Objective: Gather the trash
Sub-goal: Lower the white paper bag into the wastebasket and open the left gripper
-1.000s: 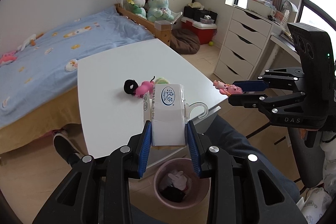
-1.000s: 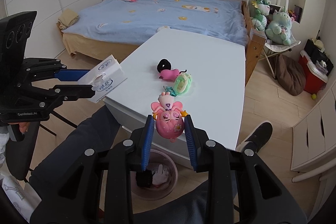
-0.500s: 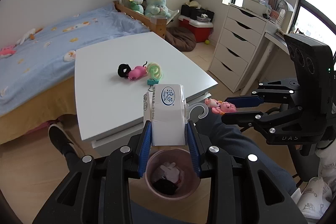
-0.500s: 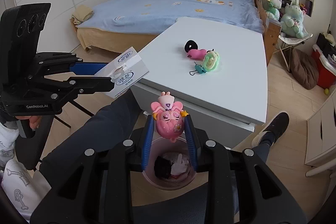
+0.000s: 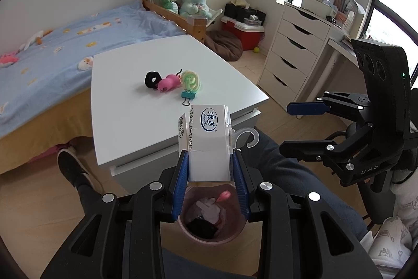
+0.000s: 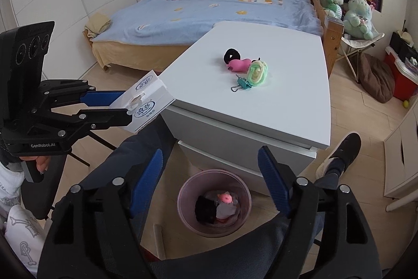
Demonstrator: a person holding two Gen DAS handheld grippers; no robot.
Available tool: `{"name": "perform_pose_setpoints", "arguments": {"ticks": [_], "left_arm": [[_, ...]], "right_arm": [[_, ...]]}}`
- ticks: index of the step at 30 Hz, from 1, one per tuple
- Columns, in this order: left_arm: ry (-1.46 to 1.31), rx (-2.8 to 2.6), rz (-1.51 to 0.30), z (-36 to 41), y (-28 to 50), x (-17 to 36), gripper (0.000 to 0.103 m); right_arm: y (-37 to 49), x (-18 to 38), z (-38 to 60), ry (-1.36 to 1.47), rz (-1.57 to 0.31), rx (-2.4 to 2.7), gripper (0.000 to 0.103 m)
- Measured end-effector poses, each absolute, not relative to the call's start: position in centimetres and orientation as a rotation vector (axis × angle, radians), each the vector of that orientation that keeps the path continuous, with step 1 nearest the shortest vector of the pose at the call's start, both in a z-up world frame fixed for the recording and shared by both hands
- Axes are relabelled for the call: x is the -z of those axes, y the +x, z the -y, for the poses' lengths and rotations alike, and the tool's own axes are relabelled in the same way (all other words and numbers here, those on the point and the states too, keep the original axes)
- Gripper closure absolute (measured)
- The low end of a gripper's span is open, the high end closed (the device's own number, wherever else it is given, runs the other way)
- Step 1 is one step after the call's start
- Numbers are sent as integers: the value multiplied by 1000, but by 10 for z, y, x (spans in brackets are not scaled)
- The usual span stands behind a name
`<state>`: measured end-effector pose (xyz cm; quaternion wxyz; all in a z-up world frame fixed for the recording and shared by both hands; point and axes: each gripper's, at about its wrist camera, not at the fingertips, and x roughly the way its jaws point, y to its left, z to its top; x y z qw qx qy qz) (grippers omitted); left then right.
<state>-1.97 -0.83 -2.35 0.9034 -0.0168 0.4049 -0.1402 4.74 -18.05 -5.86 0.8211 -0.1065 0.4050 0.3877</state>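
Note:
My left gripper [image 5: 210, 171] is shut on a white carton [image 5: 207, 145] with blue print and holds it above the pink trash bin [image 5: 236, 234]. The carton also shows in the right wrist view [image 6: 146, 101], left of the table. My right gripper [image 6: 211, 182] is open and empty above the bin [image 6: 183, 196]. The pink doll [image 6: 225, 198] lies inside the bin on other trash. The right gripper shows open in the left wrist view [image 5: 305, 127].
A white table [image 6: 274, 109] holds a black hair tie [image 6: 231, 54], a pink toy [image 6: 239, 64], a green coil [image 6: 257, 72] and a teal binder clip [image 6: 243, 84]. A bed [image 6: 209, 12] stands behind. The person's legs flank the bin.
My right gripper opened and the pink doll dropped into the bin. Both grippers drew back from the table towards the bin. The left gripper still holds the carton.

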Motion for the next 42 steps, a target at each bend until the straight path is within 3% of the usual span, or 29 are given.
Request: {"name": "perform_pose_setpoints", "arguments": {"ticks": [9,35,36,39,42], "left_arm": [[-37,302,-850,12,-18,28,70],[7,375,-886,36,-12,30,68],[6,376,-886,37,-11,31,62],[-6,374,-867,37,-10,32,9],[-8,360,-870,36,-7,36,8]], "right_arm": [[50,59,186,-203,-867,-808,4],[58,47,214,-161,-840,-729,3],[59,47,215,-158,-840,-728,3],[59,47,217,-153,-842,-724,3],[59,48,217,-153,-846,-723,3]]}}
